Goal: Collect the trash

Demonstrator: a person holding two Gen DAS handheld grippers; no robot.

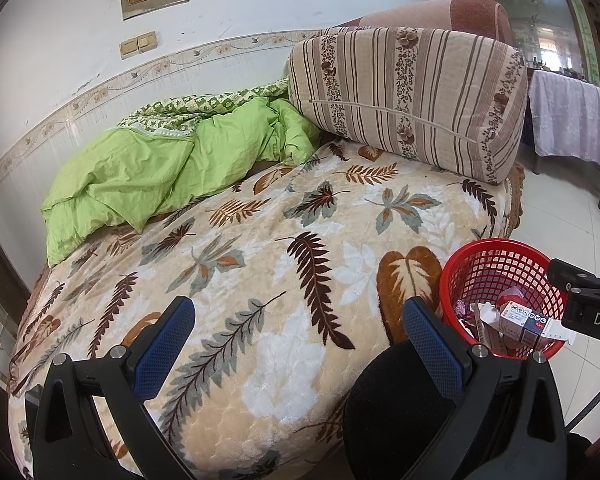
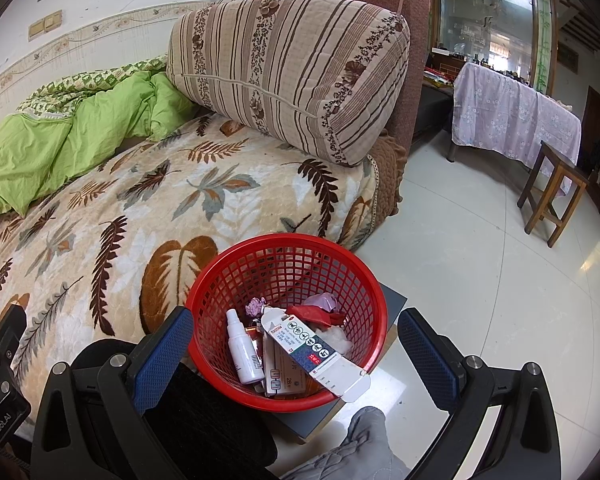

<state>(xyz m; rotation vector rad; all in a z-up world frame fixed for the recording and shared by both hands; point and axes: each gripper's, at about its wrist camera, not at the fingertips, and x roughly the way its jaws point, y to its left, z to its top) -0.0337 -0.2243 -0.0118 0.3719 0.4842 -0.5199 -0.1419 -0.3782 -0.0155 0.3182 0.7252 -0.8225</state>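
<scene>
Hovering over the edge of the bed (image 2: pixel 100 208), both grippers have their fingers spread wide with nothing between them. The red basket (image 2: pixel 292 256) stands on a low grey stand just beside the bed and already holds the trash: a white spray bottle (image 2: pixel 242 354), a long medicine carton (image 2: pixel 314 354) lying slantwise with its open flap poking over the near rim, a flat box under it, and some crumpled wrappers at the back. From the right gripper (image 2: pixel 296 344) the basket lies straight ahead and slightly below, between the lines of its fingers, so this hand is much the nearer. From the left gripper (image 1: pixel 300 332) the same basket (image 1: pixel 496 256) sits off to the right, past its right finger, while leaf-patterned bedspread (image 1: pixel 260 280) fills the space ahead. No loose trash shows on the bedspread, the green quilt (image 1: pixel 140 176) or the floor in either view, so collection looks finished or nearly so; any further piece would have to be found outside these views.
</scene>
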